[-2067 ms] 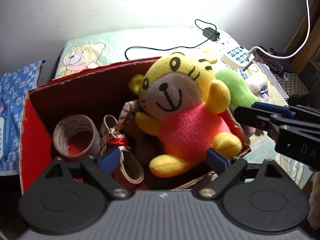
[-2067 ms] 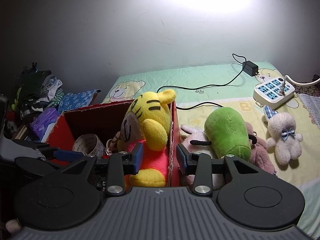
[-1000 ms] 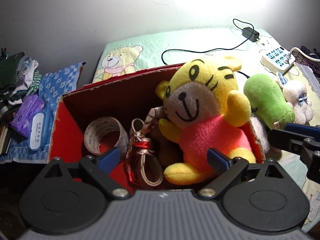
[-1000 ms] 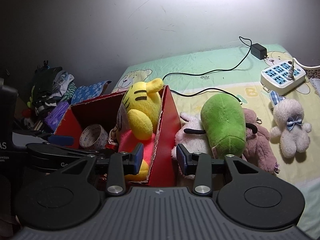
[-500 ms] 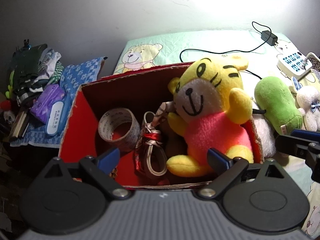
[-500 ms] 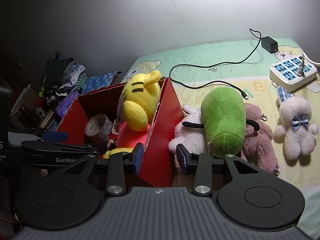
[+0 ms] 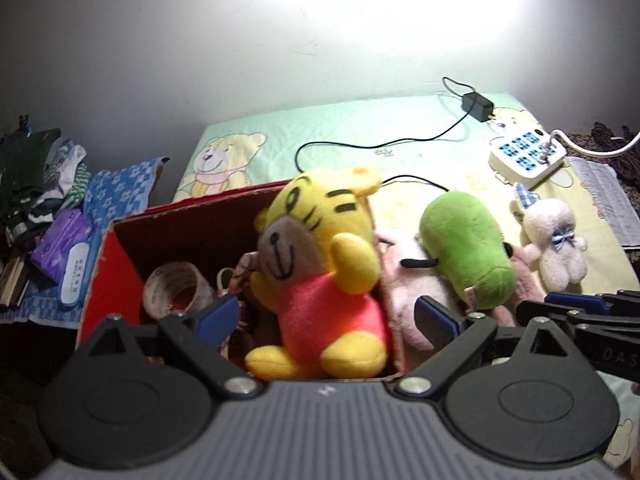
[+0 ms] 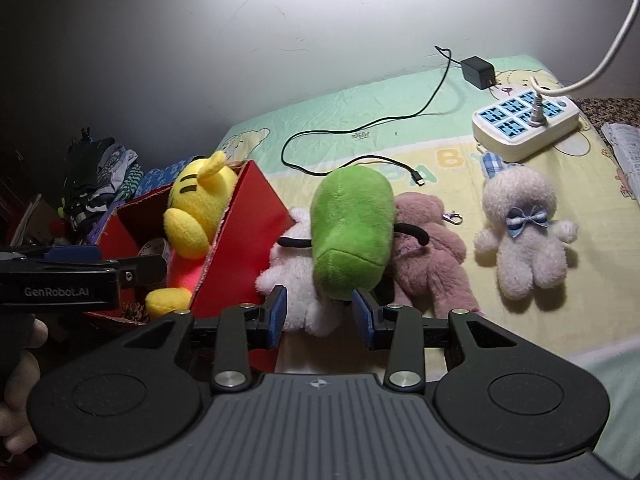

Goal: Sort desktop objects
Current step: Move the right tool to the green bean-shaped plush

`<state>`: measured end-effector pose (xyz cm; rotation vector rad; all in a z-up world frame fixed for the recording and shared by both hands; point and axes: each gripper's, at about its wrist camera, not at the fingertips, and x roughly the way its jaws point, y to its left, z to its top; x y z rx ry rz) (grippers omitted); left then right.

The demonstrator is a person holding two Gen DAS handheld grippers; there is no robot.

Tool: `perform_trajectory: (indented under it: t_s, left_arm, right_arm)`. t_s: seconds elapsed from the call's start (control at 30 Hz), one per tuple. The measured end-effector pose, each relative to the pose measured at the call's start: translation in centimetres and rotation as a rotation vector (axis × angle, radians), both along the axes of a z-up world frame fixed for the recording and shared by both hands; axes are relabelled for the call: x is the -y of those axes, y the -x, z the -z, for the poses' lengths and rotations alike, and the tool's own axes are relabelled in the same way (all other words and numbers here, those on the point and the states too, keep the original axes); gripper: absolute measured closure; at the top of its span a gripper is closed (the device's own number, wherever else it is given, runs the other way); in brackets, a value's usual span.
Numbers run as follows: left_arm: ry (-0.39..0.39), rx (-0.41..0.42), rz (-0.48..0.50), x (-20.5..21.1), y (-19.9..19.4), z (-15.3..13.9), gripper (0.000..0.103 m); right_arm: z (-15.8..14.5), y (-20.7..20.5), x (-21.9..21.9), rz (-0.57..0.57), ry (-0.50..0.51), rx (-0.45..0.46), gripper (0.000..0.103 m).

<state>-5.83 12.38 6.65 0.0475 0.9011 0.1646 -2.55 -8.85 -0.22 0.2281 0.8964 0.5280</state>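
Presently both the left claw and right claw gape, holding nothing.

White plush toy half buried under the green plush pod, dusty-pink plush bear partly behind it, white lamp cord cut off above.

Left tool jaws wide, empty; right tool jaws parted, empty.
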Motion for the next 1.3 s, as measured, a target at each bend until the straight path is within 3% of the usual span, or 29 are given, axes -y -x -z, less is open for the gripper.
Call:
perform_trajectory:
  t_s: [0.3, 0.4, 0.63, 1.3]
  left_arm:
    - [0.095, -0.003, 0.171, 6.5, -2.5, 1.0, 0.008]
    - [0.086, -0.014, 0.18, 8.0, -4.0, 2.0, 0.008]
    - [0.148, -0.051, 0.155, 8.9, -7.5, 4.9, 0.008]
    - [0.227, -0.072, 0.157, 8.0, -10.3, 8.9, 0.006]
  right_arm:
    - [1.8, -1.8, 6.9, 0.15, -0.056, -0.064, 0.063]
    - [2.5, -2.8, 8.8, 0.181, -0.101, -0.102, 0.063]
    - [3.7, -5.6, 10.5, 0.206, -0.158, -0.132, 0.063]
    - [7.4, -11.9, 7.1, 0.021, -0.356, -0.272, 0.062]
